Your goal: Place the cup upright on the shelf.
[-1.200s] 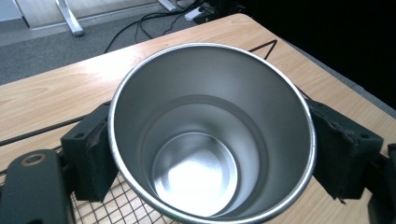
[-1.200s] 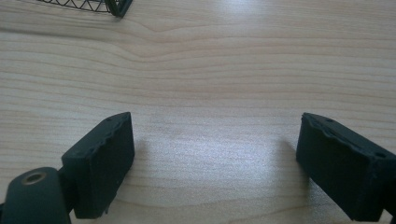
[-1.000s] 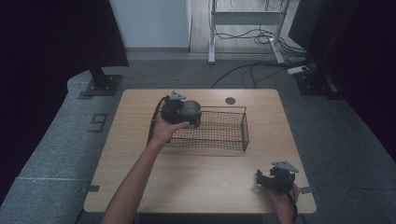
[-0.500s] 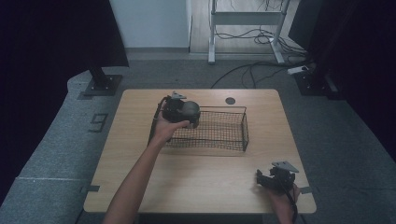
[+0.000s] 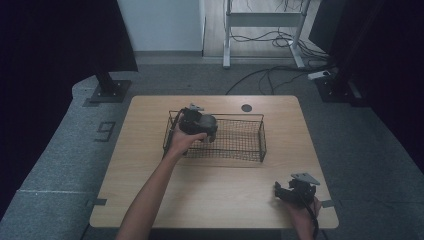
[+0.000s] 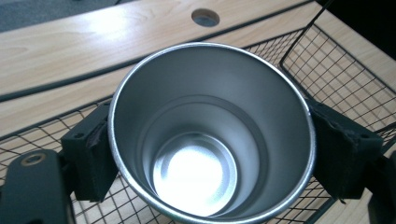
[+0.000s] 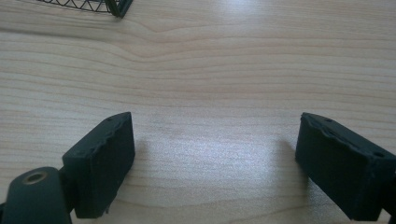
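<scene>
A shiny steel cup (image 6: 210, 135) sits between the jaws of my left gripper (image 6: 210, 154), which is shut on it, mouth toward the camera and empty inside. In the high view the left gripper (image 5: 197, 125) holds the cup (image 5: 209, 123) over the left end of a black wire basket (image 5: 240, 150). Basket mesh (image 6: 336, 79) shows under and behind the cup. My right gripper (image 5: 287, 192) rests near the table's front right corner, and its own view shows it open (image 7: 215, 158) over bare wood, nothing between its fingers.
The wooden table (image 5: 150, 165) has a round cable hole (image 5: 246, 107) behind the basket. A corner of the basket (image 7: 116, 7) shows far ahead of the right gripper. Beyond the table stand a monitor-stand base (image 5: 107, 90), a metal frame and floor cables (image 5: 280, 75).
The left gripper with the cup has shifted slightly within the basket's left end. The right gripper has stayed still.
</scene>
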The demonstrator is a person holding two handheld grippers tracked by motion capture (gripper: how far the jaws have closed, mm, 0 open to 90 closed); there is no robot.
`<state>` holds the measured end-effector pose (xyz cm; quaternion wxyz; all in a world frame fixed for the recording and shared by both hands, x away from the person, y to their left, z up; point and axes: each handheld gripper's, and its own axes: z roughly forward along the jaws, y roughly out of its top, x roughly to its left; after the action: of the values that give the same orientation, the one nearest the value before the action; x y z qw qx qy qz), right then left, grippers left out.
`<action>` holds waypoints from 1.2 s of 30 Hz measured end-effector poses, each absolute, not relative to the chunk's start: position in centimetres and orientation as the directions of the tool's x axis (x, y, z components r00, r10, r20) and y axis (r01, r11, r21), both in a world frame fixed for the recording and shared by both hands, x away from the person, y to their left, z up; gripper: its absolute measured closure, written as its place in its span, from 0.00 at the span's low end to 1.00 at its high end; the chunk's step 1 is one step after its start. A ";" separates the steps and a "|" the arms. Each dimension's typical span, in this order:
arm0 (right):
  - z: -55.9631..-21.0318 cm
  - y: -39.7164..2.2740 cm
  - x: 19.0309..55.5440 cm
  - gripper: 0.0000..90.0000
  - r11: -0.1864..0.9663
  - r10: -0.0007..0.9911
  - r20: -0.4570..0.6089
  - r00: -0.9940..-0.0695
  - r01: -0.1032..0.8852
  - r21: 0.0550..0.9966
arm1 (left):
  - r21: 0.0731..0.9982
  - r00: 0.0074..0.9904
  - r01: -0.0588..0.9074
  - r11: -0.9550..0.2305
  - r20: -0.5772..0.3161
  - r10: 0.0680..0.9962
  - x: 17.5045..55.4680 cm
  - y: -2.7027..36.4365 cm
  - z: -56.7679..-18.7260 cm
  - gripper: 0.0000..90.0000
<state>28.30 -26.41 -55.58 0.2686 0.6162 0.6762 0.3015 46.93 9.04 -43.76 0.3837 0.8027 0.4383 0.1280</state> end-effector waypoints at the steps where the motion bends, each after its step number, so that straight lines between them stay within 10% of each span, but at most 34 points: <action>1: -55.6 -26.4 28.3 0.13 0.059 0.995 0.009 -0.096 0.671 0.739 | 0.725 0.583 0.610 -0.321 -0.137 0.801 47.0 8.9 -43.9 0.16; 36: -55.6 -26.4 28.3 0.13 0.060 0.995 0.007 -0.097 0.670 0.740 | 0.615 0.537 0.716 -0.331 -0.182 0.824 48.3 7.9 -47.9 0.16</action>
<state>28.29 -26.40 -55.58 0.2692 0.6156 0.6765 0.3017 48.26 7.88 -47.87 0.3311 0.8116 0.4744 0.0814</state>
